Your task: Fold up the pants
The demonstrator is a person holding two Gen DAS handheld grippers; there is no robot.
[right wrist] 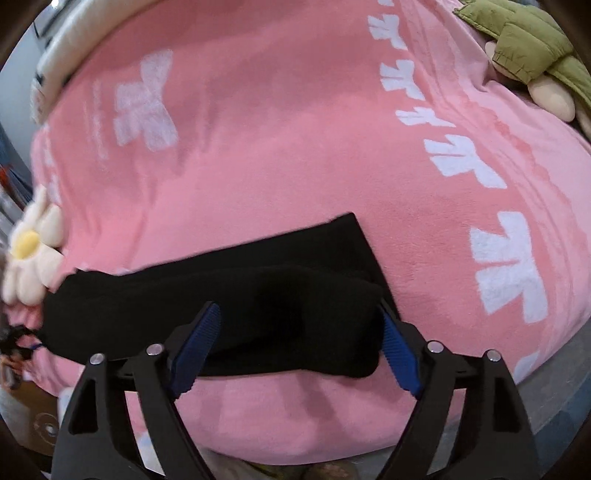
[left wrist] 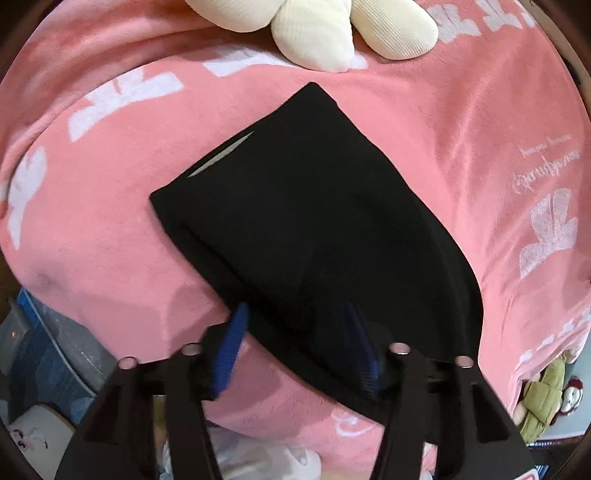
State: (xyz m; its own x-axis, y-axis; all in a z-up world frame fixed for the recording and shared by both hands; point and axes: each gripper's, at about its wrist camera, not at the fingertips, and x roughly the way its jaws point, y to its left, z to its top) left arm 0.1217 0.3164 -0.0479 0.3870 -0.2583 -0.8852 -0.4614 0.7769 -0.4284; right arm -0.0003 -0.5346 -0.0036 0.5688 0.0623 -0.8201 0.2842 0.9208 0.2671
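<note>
**A:** Where are the pants from your side?

**B:** The folded black fabric pants (left wrist: 314,229) lie flat on the pink fleece blanket with white prints (left wrist: 110,229) covering the bed, straight ahead of my left claw (left wrist: 295,332). That claw is spread wide and grips nothing; its right blue ribbed finger (left wrist: 360,343) sits over the near edge of the cloth, and the left finger is just off it, over the blanket.

**A:** And the other?

**B:** My right claw (right wrist: 299,332) is also wide open and empty-handed, with a thick fold of the pants (right wrist: 229,295) between its fingers. Beyond my left claw lies a cream flower-shaped plush cushion (left wrist: 332,33); far right of my right claw, an olive-green quilted item (right wrist: 524,40).
</note>
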